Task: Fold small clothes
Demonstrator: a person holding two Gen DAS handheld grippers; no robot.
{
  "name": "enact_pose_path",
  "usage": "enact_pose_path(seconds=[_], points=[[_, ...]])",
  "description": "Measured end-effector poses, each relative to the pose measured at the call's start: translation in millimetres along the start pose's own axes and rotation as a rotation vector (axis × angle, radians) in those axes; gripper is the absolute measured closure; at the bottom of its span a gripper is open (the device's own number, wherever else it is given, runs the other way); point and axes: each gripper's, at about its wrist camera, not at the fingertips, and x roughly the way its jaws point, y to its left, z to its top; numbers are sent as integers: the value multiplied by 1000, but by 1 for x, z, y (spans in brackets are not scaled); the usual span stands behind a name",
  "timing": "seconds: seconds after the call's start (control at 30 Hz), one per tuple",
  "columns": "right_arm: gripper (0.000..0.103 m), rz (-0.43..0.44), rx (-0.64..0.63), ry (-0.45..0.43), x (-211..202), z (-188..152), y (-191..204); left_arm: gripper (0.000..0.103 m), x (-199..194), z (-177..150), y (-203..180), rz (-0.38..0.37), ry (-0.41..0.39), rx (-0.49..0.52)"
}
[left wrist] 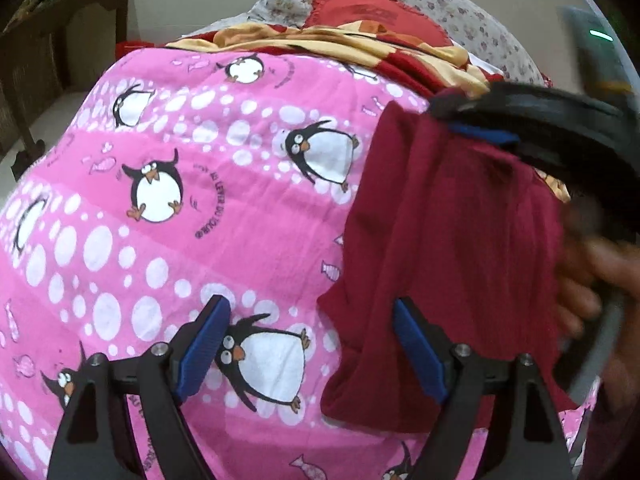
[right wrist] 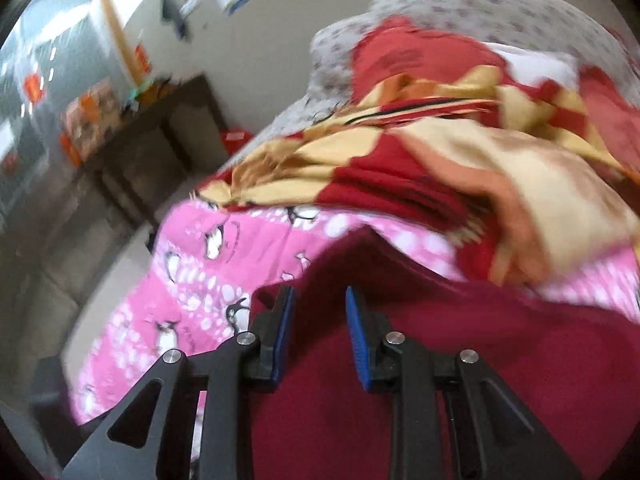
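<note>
A small dark red garment (left wrist: 448, 248) lies on the pink penguin bedsheet (left wrist: 168, 208), its far edge lifted. My left gripper (left wrist: 312, 344) is open and empty, its right finger over the garment's near left edge. The right gripper (left wrist: 484, 132) shows at the upper right of the left wrist view, its blue pad at the garment's raised far edge. In the blurred right wrist view the right gripper (right wrist: 320, 312) has its jaws partly open, with the dark red garment (right wrist: 440, 380) spread beneath and beyond them. I cannot tell whether cloth is pinched.
A red and yellow blanket (left wrist: 344, 44) is bunched at the far side of the bed, with a red cushion (left wrist: 368, 6) and floral pillows (left wrist: 472, 12) behind. A dark wooden table (left wrist: 52, 60) stands left of the bed. The bed's left edge drops to the floor (right wrist: 52, 300).
</note>
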Motion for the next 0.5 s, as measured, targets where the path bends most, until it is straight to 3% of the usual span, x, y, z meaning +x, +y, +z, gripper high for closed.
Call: enact_pose_path(seconds=[0.1, 0.27, 0.4, 0.5], points=[[75, -28, 40, 61, 34, 2, -8, 14, 1, 0, 1, -4, -4, -9], [73, 22, 72, 37, 8, -5, -17, 12, 5, 0, -1, 2, -5, 10], [51, 14, 85, 51, -11, -14, -14, 12, 4, -1, -2, 9, -9, 8], [49, -25, 62, 67, -6, -12, 2, 12, 4, 0, -2, 6, -7, -1]])
